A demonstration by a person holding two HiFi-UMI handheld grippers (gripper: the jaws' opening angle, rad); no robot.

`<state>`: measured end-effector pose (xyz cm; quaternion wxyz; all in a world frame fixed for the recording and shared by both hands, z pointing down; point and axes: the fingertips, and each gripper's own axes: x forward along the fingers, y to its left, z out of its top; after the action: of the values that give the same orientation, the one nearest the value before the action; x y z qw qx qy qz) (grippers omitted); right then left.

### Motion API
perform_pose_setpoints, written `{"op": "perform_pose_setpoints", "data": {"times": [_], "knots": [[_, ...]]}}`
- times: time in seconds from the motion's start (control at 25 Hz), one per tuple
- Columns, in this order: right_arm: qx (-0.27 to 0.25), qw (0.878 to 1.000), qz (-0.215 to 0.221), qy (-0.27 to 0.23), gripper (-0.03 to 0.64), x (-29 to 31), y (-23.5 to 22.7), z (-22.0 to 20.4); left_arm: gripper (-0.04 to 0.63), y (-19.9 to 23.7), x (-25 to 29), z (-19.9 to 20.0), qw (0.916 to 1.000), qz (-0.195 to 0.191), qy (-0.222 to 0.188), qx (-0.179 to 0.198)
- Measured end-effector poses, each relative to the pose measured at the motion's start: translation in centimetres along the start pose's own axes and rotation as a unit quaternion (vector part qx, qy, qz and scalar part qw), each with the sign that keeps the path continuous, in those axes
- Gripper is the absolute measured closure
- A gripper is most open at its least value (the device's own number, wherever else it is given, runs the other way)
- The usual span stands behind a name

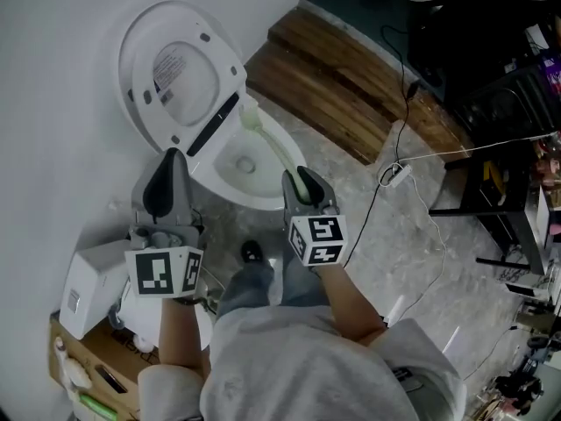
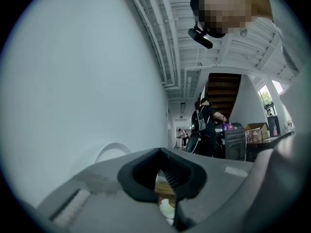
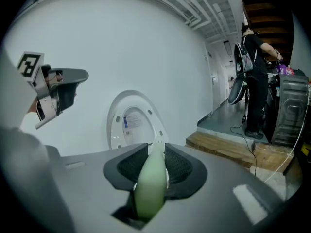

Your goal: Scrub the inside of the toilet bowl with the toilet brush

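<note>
White toilet bowl (image 1: 223, 187), lid (image 1: 175, 77) raised; pale green toilet brush (image 1: 273, 143) slanting across its open top

Floor (image 1: 355, 213): grey, marbled, running out from the white wall.
Toilet (image 1: 267, 178): white, standing against the wall, lid up.
Wooden step (image 1: 342, 86): dark planks, just beyond the toilet.
Power strip (image 1: 396, 174): white, lying near the step's corner.
Cardboard box (image 1: 92, 358): lower left, by the wall.
Shoe (image 1: 252, 253): dark, planted before the toilet.

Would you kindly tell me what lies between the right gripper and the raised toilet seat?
The open toilet bowl, crossed by the pale green toilet brush held in the right gripper; the head view shows it.
</note>
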<state>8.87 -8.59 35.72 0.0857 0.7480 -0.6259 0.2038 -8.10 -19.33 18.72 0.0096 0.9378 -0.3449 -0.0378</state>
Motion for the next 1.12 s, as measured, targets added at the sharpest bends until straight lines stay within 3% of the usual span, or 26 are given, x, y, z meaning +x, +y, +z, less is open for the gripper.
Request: {"op": "perform_pose_setpoints", "data": {"times": [0.44,1.12], "knots": [[0.012,0.994,0.034,0.108,0.508,5.0,-2.3,-8.7,0.592,-0.4,1.5,-5.5,0.9986,0.034,0.033,-0.022],[-0.076,0.965,0.141,0.206,0.508,12.9,-4.6,-16.1,0.592,-1.2,3.2,-10.6,0.9903,0.132,0.031,-0.030]]}}
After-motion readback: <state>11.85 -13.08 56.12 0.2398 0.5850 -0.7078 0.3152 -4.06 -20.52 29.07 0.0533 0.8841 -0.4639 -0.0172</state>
